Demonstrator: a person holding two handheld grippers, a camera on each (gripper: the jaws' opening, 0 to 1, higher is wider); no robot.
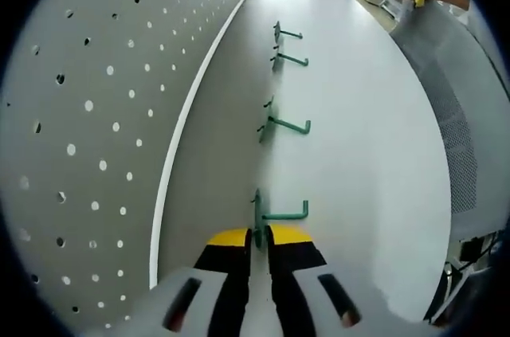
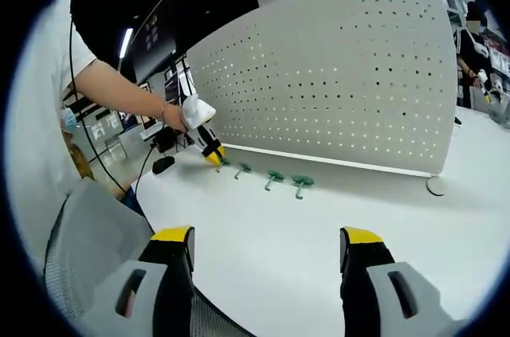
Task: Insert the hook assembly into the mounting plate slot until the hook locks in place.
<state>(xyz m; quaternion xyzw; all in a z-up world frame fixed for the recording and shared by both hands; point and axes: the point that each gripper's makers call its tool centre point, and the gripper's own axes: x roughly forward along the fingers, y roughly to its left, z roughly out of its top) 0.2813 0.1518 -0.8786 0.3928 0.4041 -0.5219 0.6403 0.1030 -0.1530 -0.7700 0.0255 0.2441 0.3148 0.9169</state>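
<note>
Right, my left gripper is closed on the nearest green metal hook, its flat back plate upright between the jaws and its arm pointing away from the white perforated pegboard. My right gripper hangs open, well apart.

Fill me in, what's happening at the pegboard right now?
A person is working with two handheld claws. The left claw is shut on the nearest hook, one of four green hooks standing in a row on the white table beside the pegboard. The right claw hangs open, holding nothing, further back. No hook is in the pegboard yet.
</note>
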